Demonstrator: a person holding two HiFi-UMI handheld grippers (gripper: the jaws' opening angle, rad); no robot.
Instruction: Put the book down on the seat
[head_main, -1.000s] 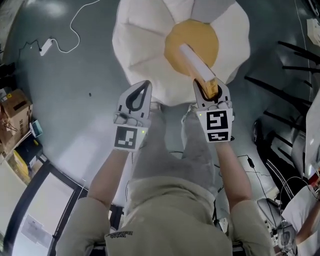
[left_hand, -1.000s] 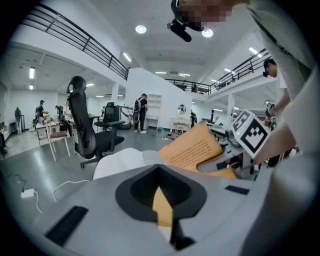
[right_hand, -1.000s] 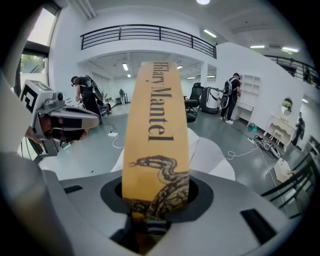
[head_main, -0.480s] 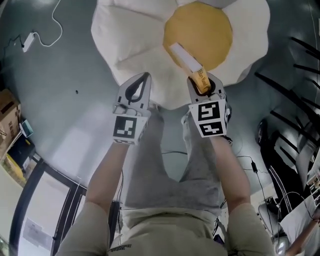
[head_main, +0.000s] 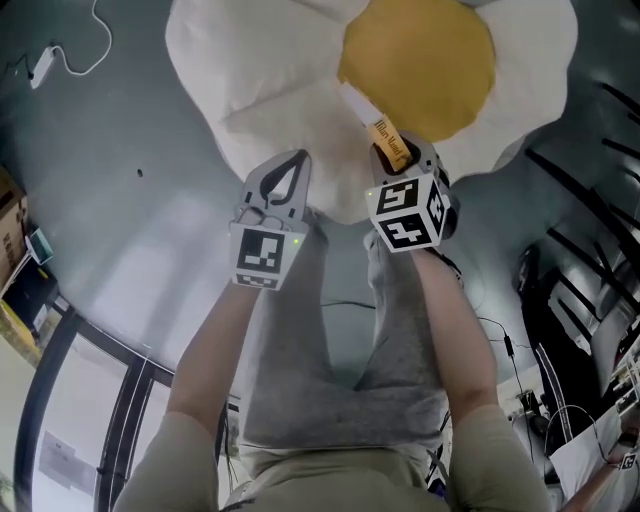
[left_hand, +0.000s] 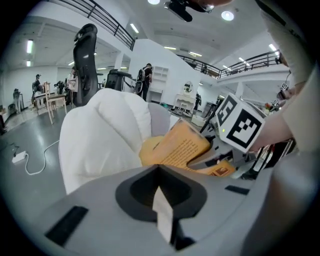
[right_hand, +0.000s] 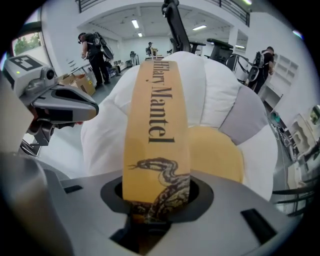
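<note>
The seat is a flower-shaped cushion with white petals (head_main: 260, 100) and a yellow centre (head_main: 420, 60). The book (head_main: 385, 135) is a yellow paperback with a snake drawn on its spine (right_hand: 157, 120). My right gripper (head_main: 405, 155) is shut on the book's lower end, and the book juts out over the edge of the yellow centre. My left gripper (head_main: 297, 158) hangs beside it over a white petal, its jaws shut with nothing between them. In the left gripper view the book (left_hand: 177, 147) shows tilted above the cushion (left_hand: 105, 130).
A white cable with an adapter (head_main: 60, 55) lies on the grey floor at the upper left. Black chair bases and cables (head_main: 590, 200) crowd the right side. Boxes (head_main: 10, 250) stand at the left edge. The person's grey-trousered legs (head_main: 330, 330) are just below the cushion.
Both grippers have sunk toward the cushion, the right one still carrying the book. The right gripper has tipped more steeply downward. The cushion now fills more of the head view.
</note>
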